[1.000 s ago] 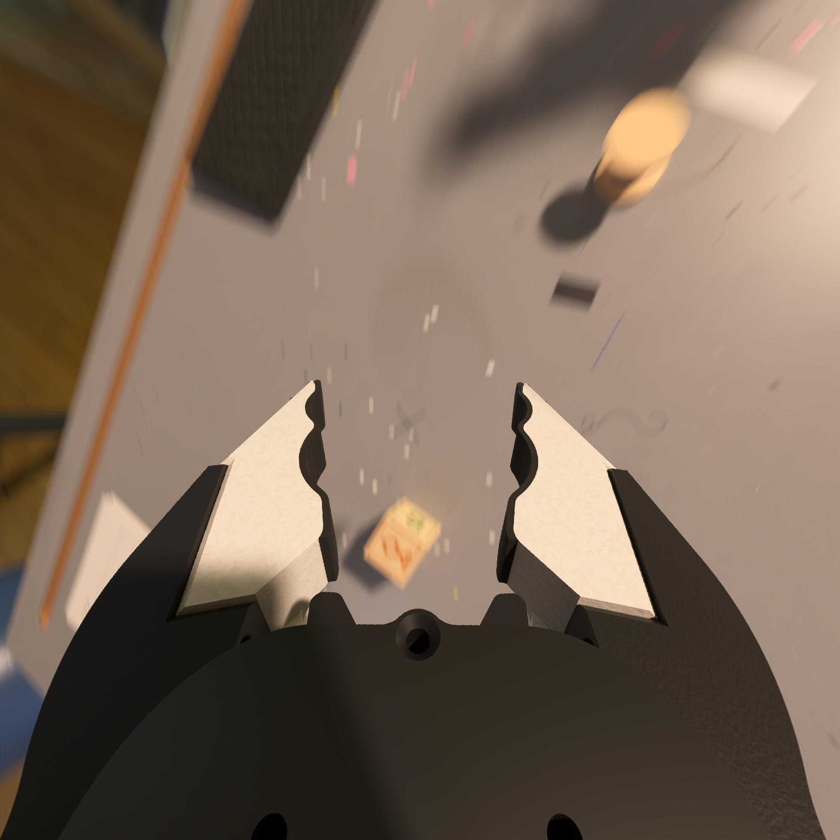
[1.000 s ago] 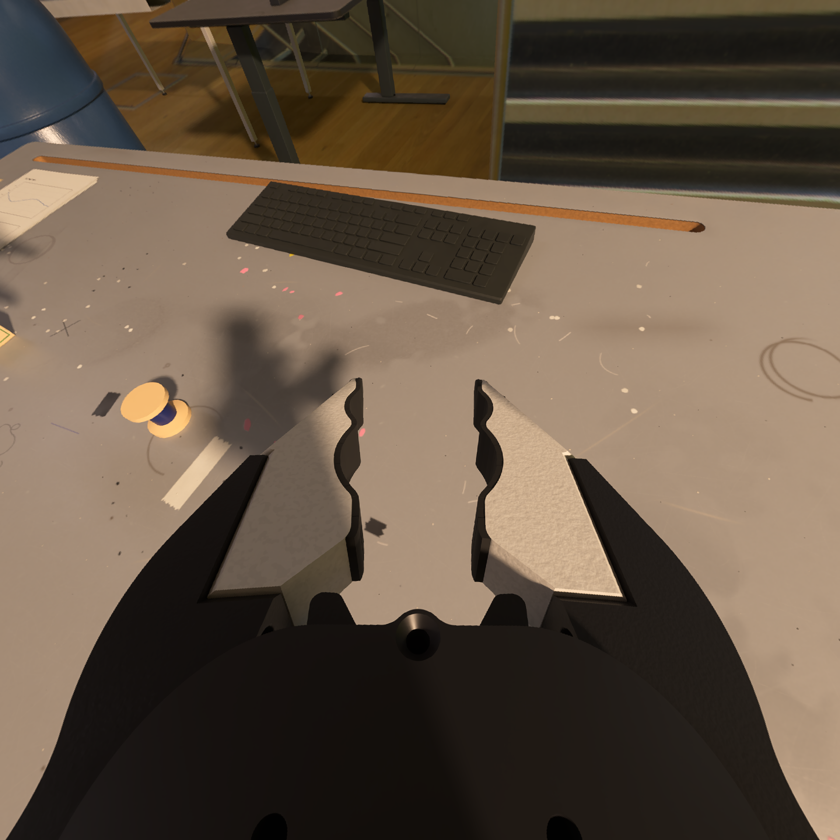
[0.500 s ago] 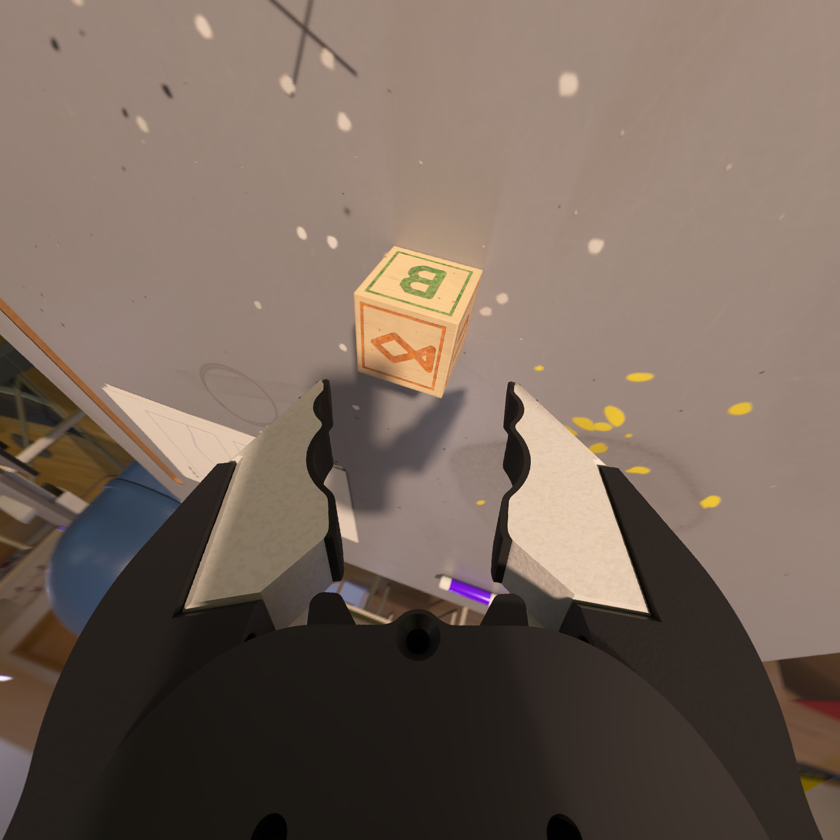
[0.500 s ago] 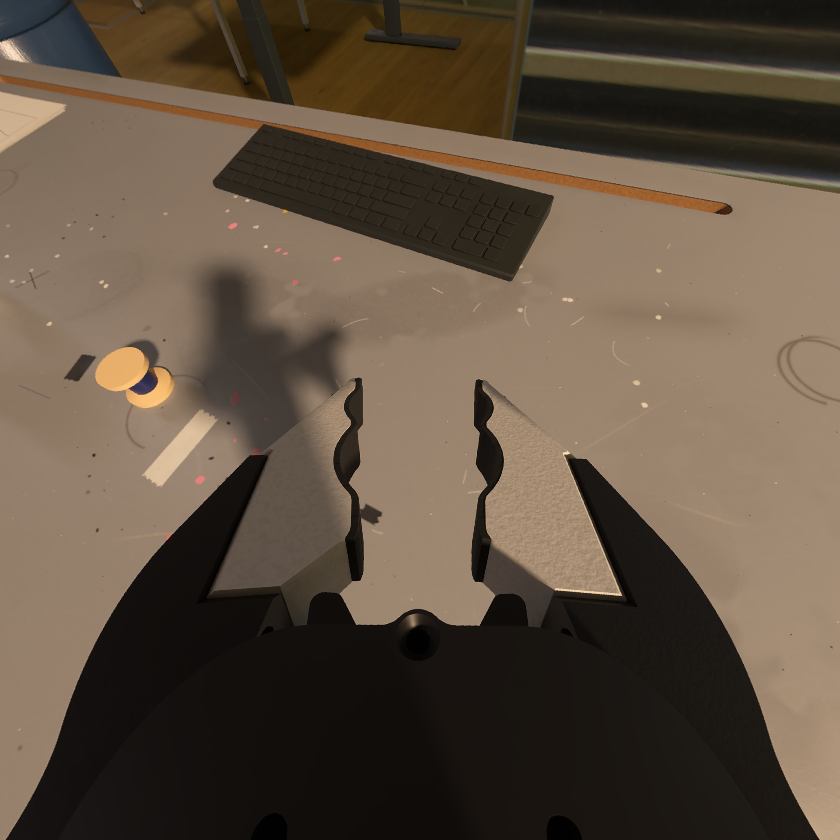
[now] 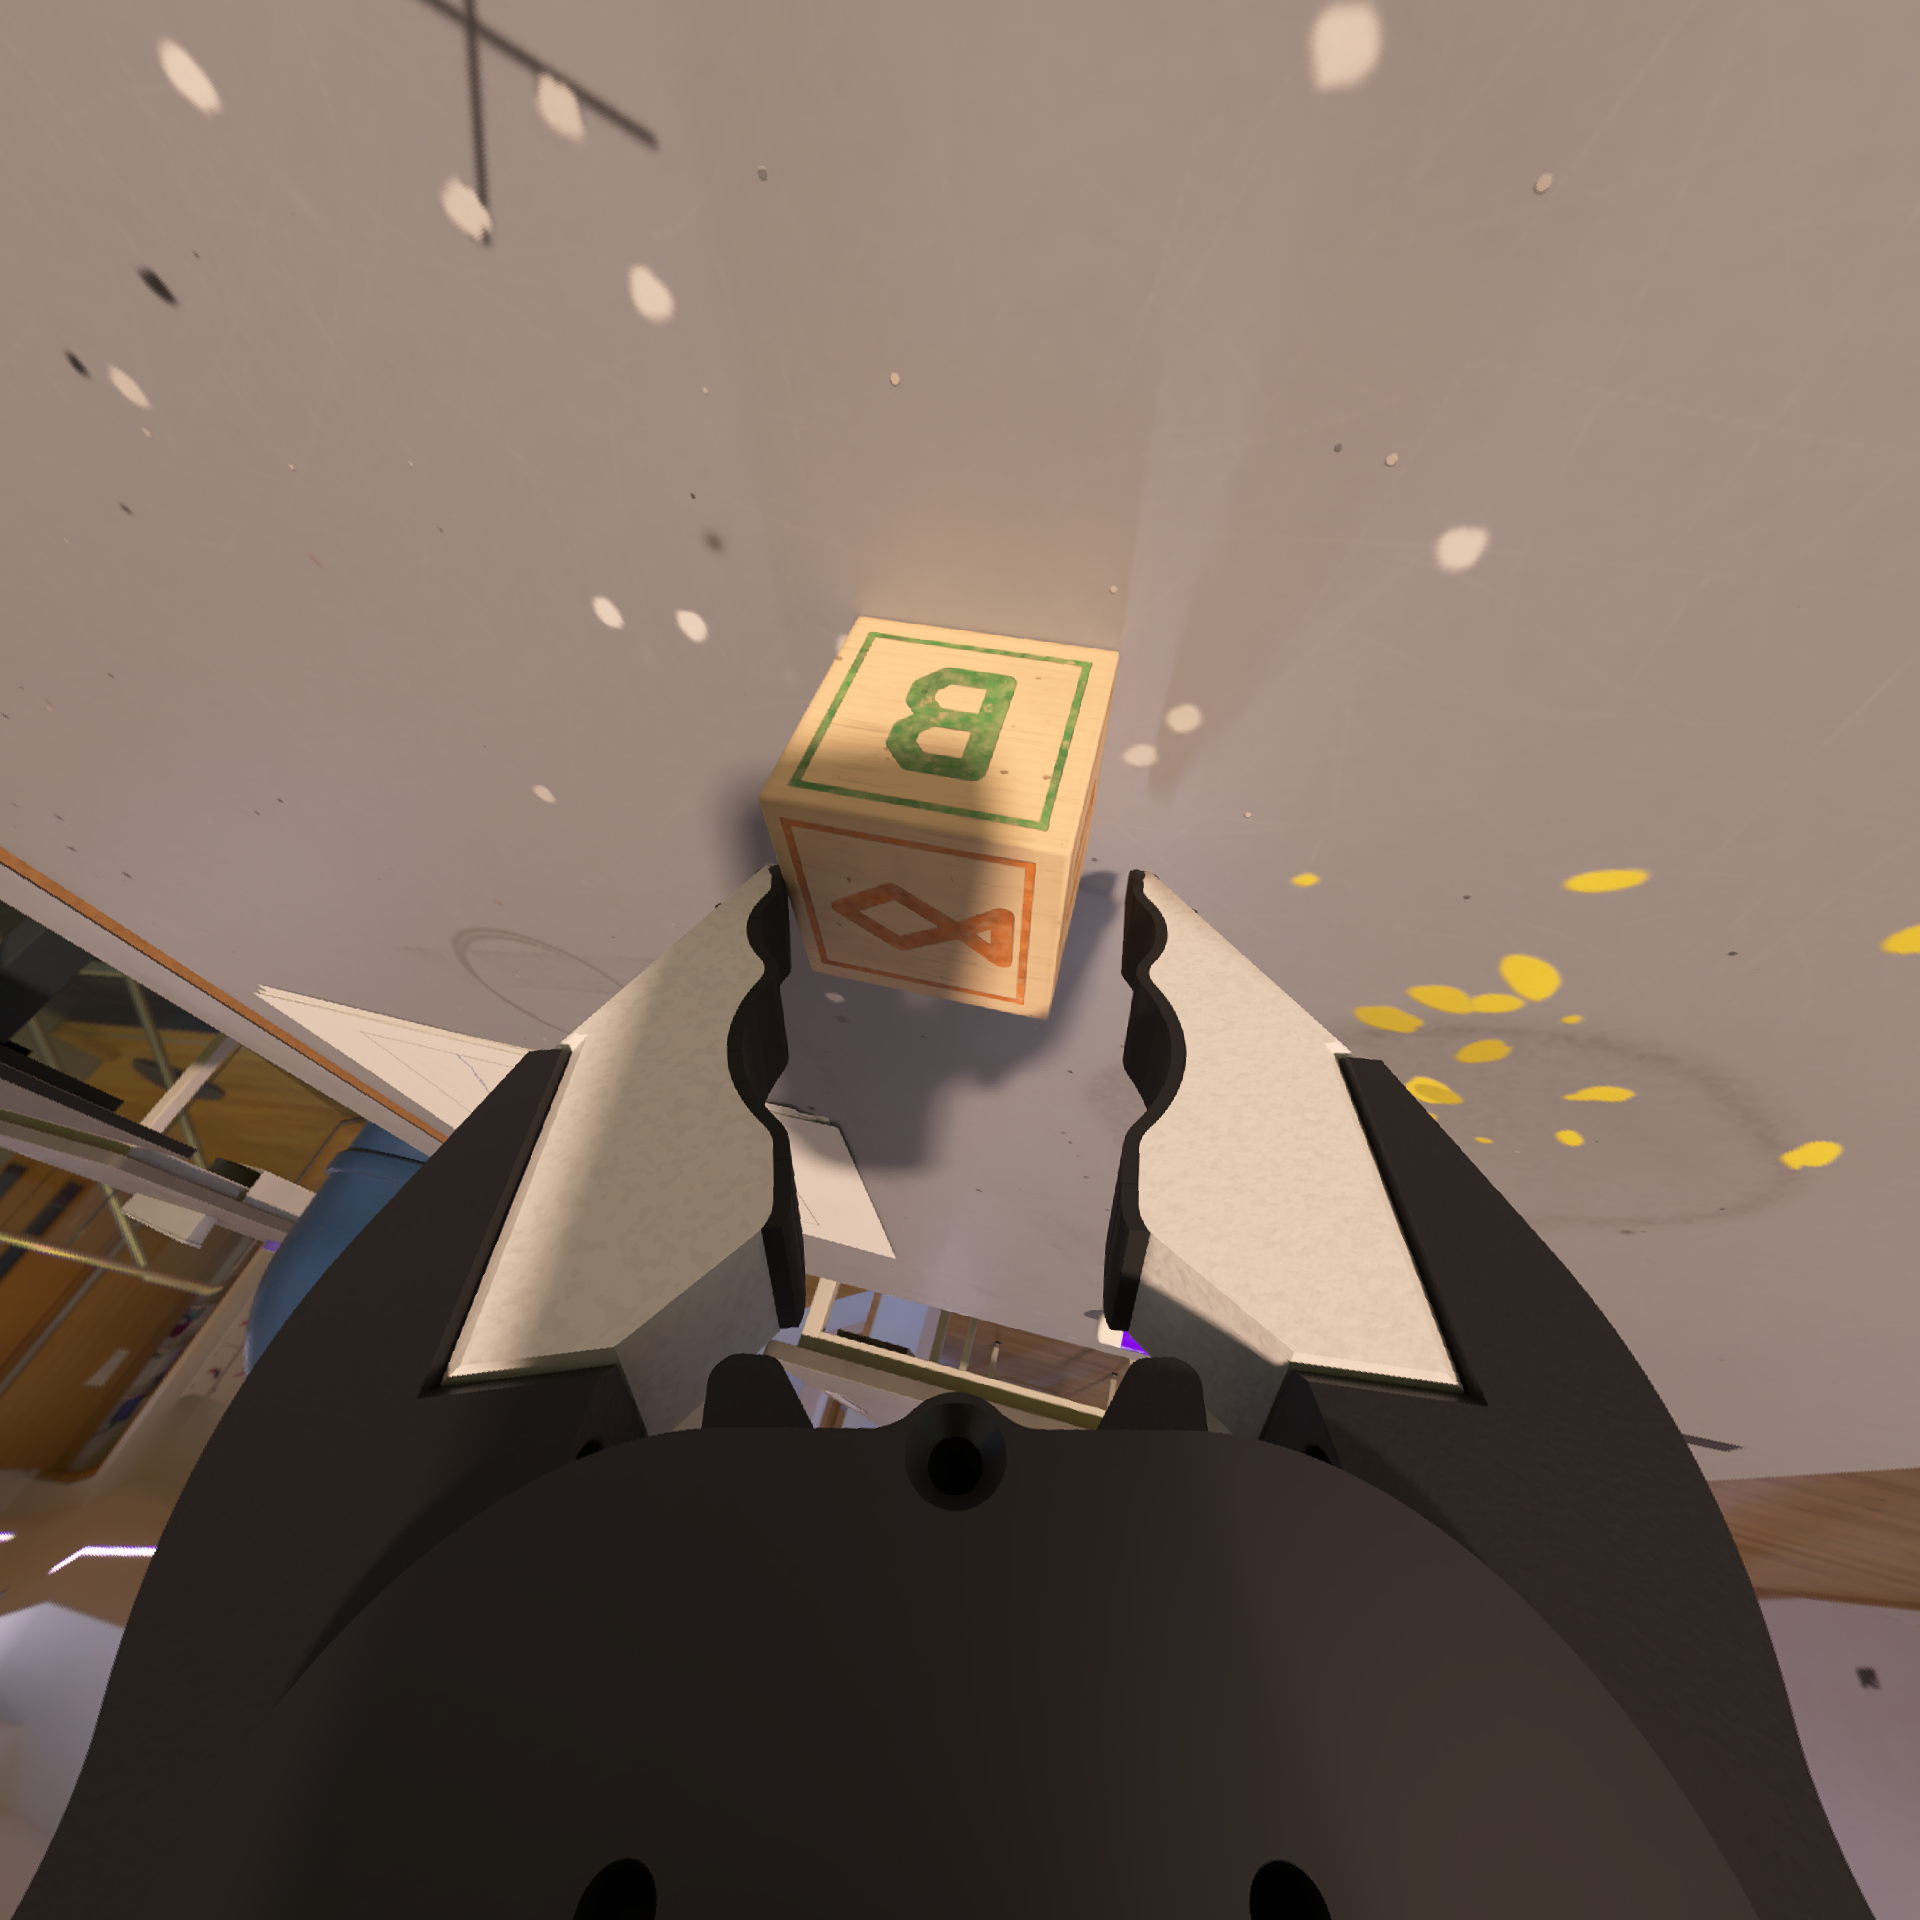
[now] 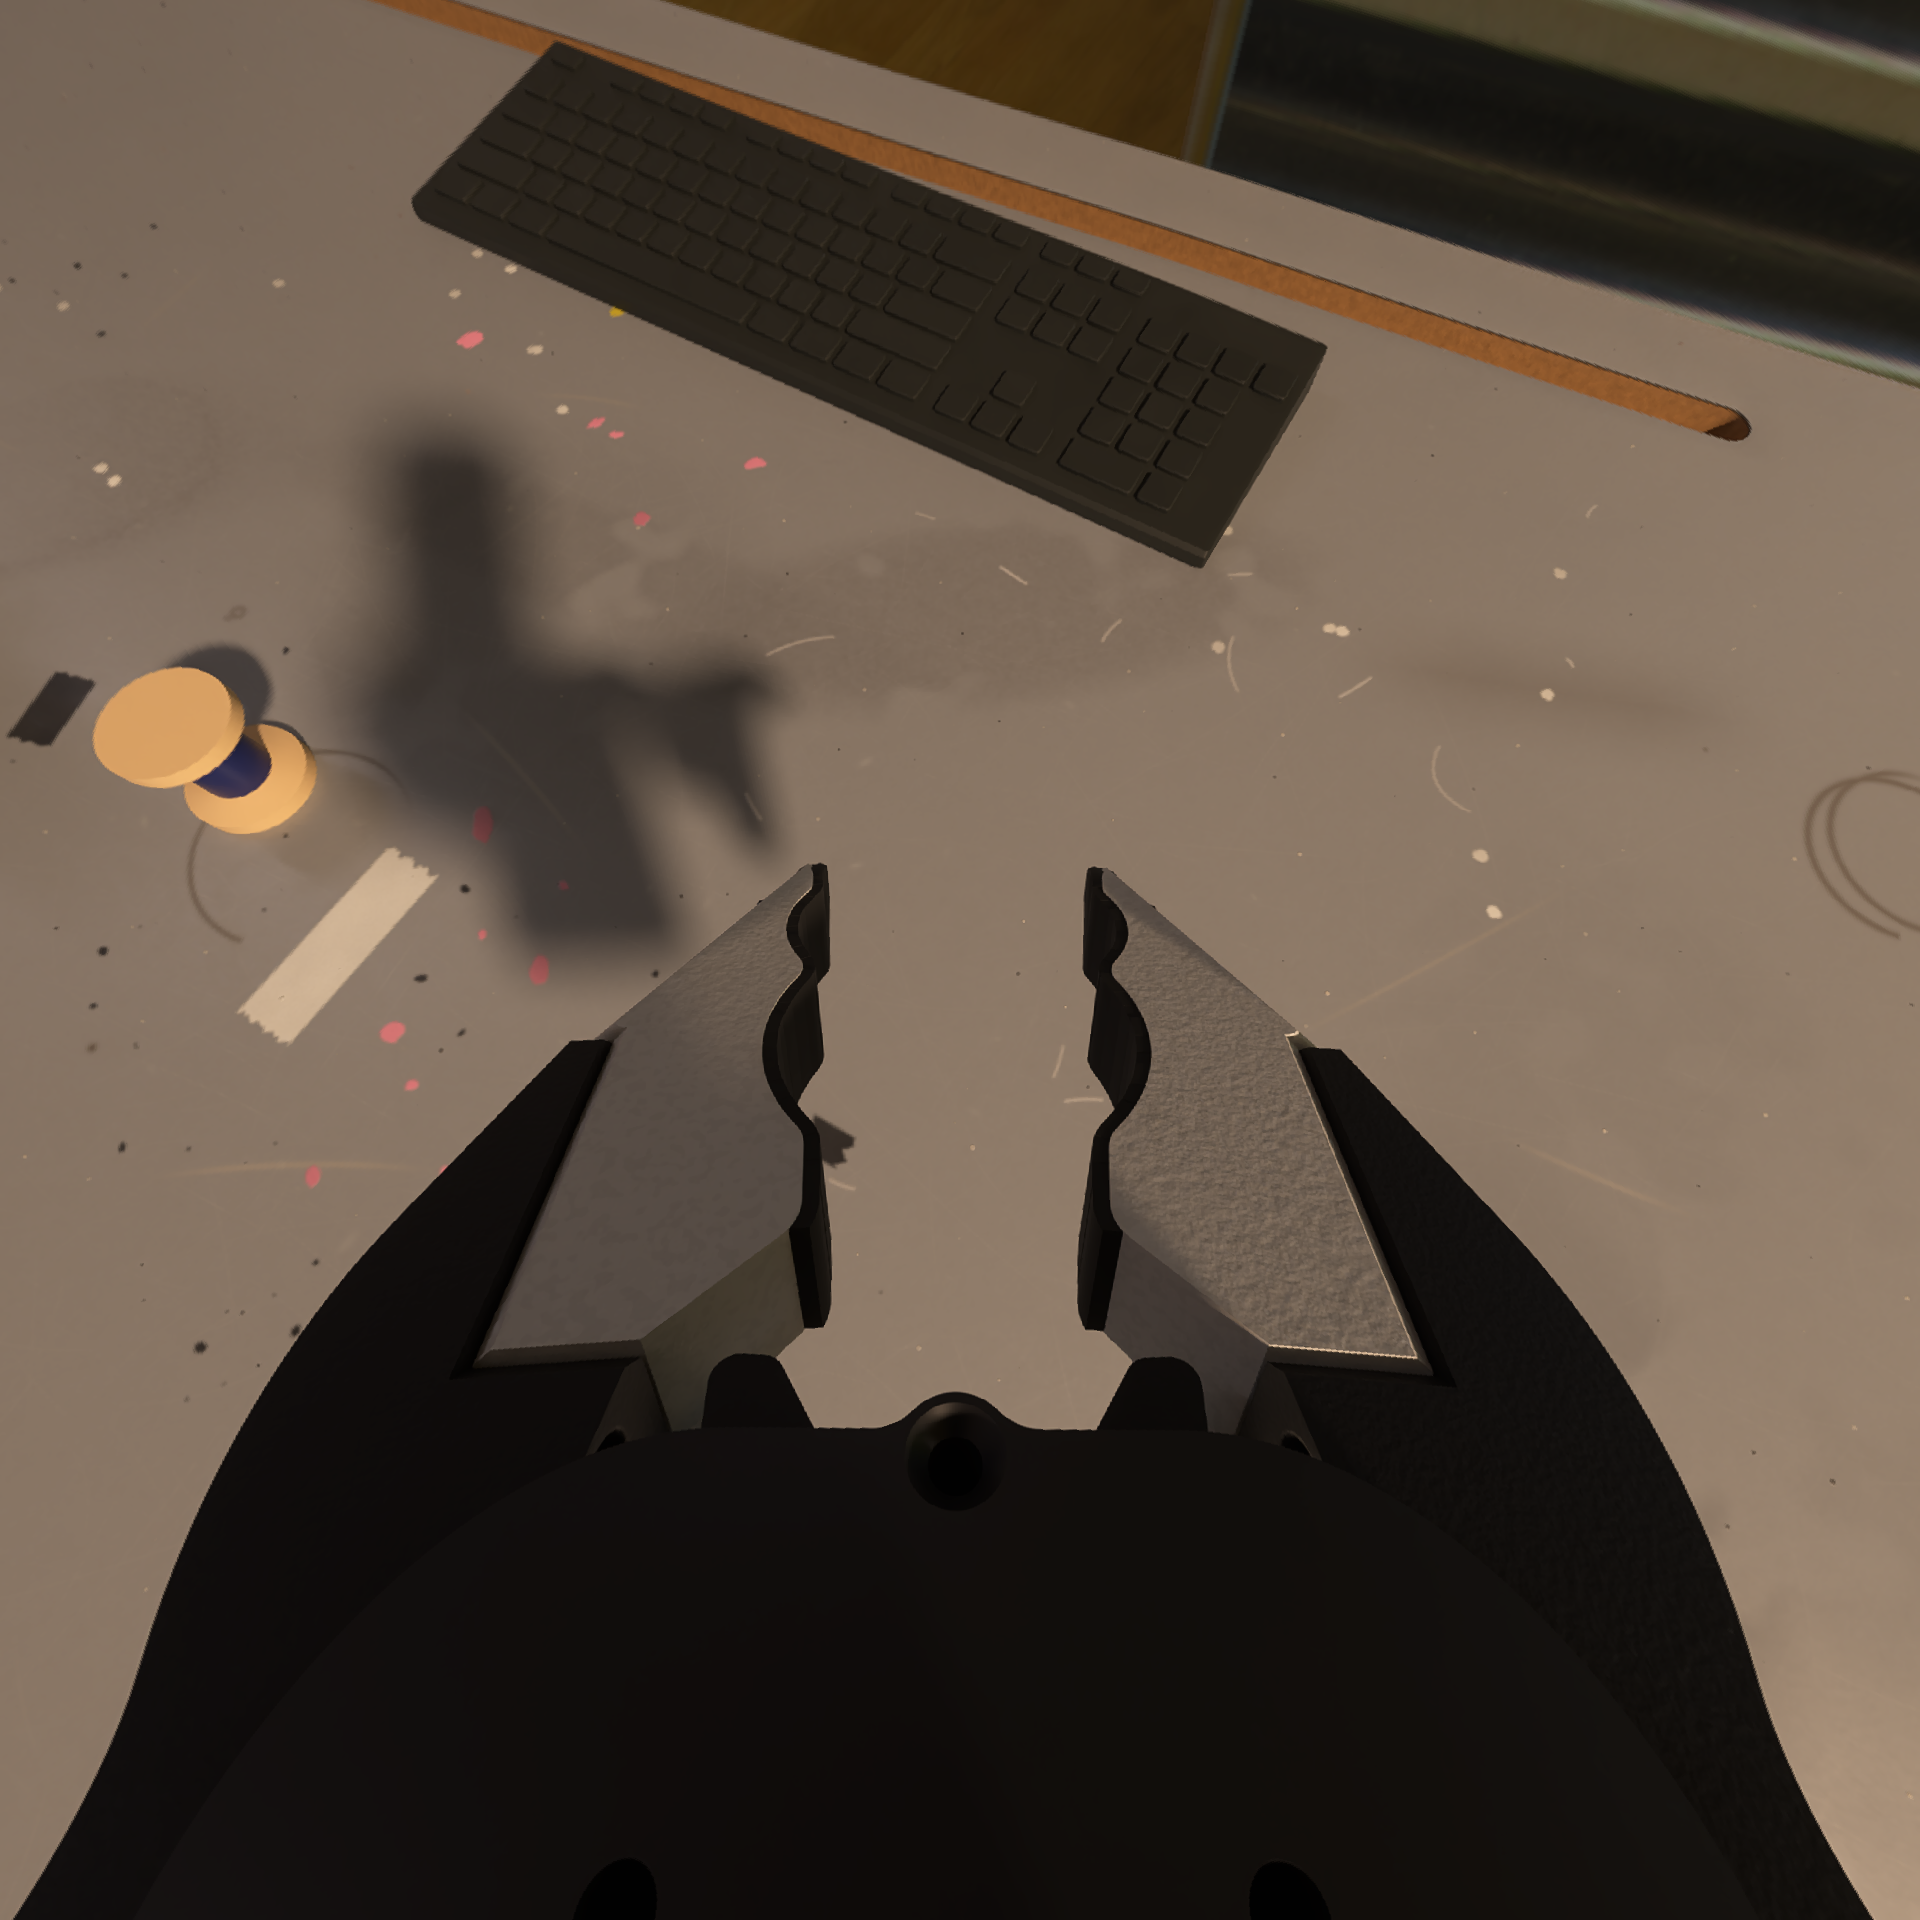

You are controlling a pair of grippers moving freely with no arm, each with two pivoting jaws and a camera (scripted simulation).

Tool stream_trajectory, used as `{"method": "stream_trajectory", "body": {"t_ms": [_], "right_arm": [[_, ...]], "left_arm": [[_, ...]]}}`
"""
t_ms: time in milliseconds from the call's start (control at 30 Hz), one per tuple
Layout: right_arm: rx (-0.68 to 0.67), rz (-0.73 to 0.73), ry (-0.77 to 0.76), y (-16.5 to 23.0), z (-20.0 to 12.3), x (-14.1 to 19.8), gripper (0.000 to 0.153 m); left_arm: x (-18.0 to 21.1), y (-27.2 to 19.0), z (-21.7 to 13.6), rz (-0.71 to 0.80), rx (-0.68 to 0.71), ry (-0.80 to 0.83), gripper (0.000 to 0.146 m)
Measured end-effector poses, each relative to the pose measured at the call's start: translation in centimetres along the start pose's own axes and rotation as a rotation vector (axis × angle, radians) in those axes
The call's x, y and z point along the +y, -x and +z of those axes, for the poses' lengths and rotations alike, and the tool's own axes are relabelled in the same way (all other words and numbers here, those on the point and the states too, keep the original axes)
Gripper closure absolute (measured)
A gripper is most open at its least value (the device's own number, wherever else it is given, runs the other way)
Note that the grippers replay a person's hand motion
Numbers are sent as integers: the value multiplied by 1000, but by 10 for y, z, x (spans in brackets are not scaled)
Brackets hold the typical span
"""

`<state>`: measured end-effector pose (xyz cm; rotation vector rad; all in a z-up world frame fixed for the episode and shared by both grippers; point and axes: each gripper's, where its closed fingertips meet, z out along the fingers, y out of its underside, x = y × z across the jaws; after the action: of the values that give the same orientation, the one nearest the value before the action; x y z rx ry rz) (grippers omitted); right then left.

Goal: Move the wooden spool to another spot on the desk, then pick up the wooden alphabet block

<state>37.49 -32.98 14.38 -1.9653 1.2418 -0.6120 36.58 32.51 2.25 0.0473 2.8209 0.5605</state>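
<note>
The wooden alphabet block (image 5: 935, 821) sits on the grey desk (image 5: 1351, 364), with a green-framed face on top and an orange-framed face towards me. My left gripper (image 5: 951, 883) is open; its fingertips stand on either side of the block's near face, the left tip close to the block's edge, apart as far as I can tell. The wooden spool (image 6: 203, 750) with blue thread stands upright on the desk at the far left of the right wrist view. My right gripper (image 6: 956, 883) is open and empty above the desk, well right of the spool.
A black keyboard (image 6: 873, 301) lies at the back of the desk near an orange-edged slot (image 6: 1351, 301). A strip of white tape (image 6: 338, 943) lies near the spool. A white paper sheet (image 5: 416, 1049) lies by the desk edge, and yellow paint spots (image 5: 1496, 997) right of the block.
My left gripper has swung from high over the desk down to the block, and its tips now flank the near face. My right gripper has tilted downward and moved forward over the desk.
</note>
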Motion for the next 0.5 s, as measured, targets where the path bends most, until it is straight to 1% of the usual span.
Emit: {"method": "stream_trajectory", "body": {"t_ms": [100,233,300,400,500], "right_arm": [[-2,-5,12,1,3,1,104],[-10,-3,23,2,6,4,104],[-11,-5,33,2,7,6,104],[-14,-4,38,2,8,7,104],[-21,-1,30,2,8,6,105]], "left_arm": [[-2,2,1,5,-6,-10,87],[-3,1,0,-20,19,-7,90],[-4,3,-4,-34,6,-11,91],[-9,13,-24,-90,-39,-84,92],[-19,28,-61,-161,-108,-226,92]]}}
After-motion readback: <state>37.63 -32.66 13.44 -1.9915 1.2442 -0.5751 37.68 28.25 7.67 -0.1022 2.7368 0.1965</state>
